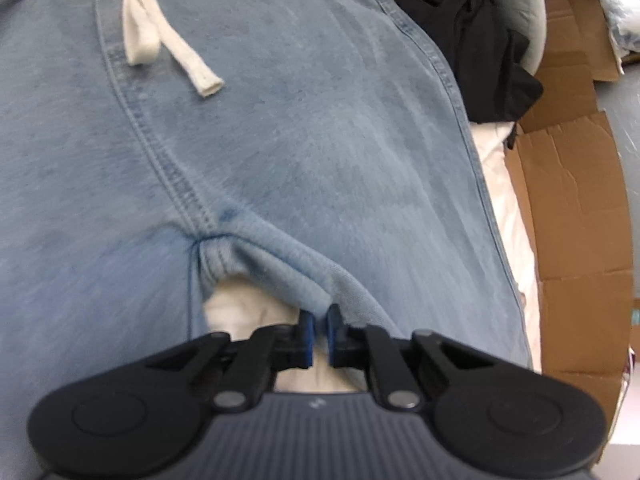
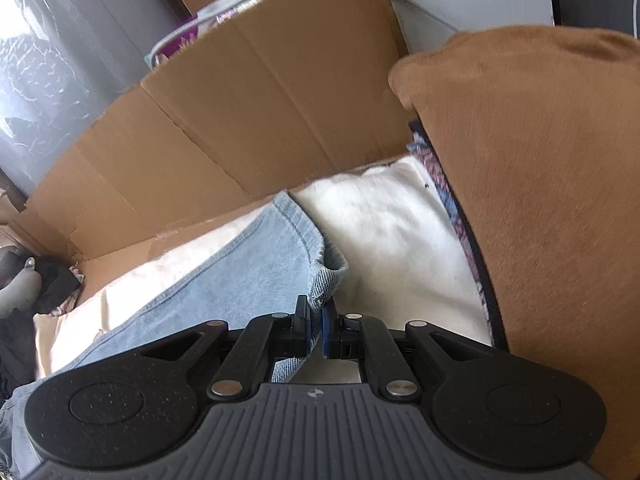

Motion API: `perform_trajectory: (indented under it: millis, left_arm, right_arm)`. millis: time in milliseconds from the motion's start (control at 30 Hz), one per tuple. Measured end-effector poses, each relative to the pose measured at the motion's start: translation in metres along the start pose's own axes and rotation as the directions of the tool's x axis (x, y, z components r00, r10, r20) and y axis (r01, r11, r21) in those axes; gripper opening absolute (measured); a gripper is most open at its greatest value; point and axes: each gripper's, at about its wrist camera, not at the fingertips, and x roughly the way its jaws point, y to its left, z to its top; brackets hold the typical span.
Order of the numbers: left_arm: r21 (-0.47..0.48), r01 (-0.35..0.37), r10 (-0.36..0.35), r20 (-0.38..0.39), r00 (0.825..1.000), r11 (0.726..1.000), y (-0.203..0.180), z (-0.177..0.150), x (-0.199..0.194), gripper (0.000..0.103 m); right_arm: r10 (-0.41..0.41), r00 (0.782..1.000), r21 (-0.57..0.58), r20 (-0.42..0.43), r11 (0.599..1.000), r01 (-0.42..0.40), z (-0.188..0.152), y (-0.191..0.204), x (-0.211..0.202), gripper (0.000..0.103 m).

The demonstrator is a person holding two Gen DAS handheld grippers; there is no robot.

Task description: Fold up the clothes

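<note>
Light blue denim-look trousers with a white drawstring lie spread on a white cloth. In the left wrist view my left gripper is shut on the inner edge of one trouser leg just below the crotch seam. In the right wrist view my right gripper is shut on the hem end of a trouser leg, which runs back to the left over the white cloth.
Flattened brown cardboard stands behind the work surface, also at the right in the left wrist view. A brown garment or cushion fills the right side. Dark clothes are piled beyond the trousers' waist.
</note>
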Motion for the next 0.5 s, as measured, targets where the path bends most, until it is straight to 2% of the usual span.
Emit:
perform_trajectory:
  millis: [133,267,500]
  left_arm:
    - [0.015,-0.02,0.02,-0.036,0.999,1.0,0.008,-0.007,-0.009,0.003]
    - [0.008,-0.061,0.062,-0.079,0.995,0.998,0.02,-0.01,0.008,0.003]
    - [0.046,-0.075,0.079,-0.097,0.992,0.996,0.02,-0.008,0.024,0.003]
  right_arm:
    - [-0.01,1.0,-0.017,0.008,1.0,0.01,0.002,0.003,-0.008,0.003]
    - [-0.042,0.999,-0.026,-0.01,0.999,0.042,-0.004,0.0,-0.001,0.003]
    - [-0.074,0.997,-0.024,-0.02,0.997,0.074,-0.008,-0.002,0.015,0.003]
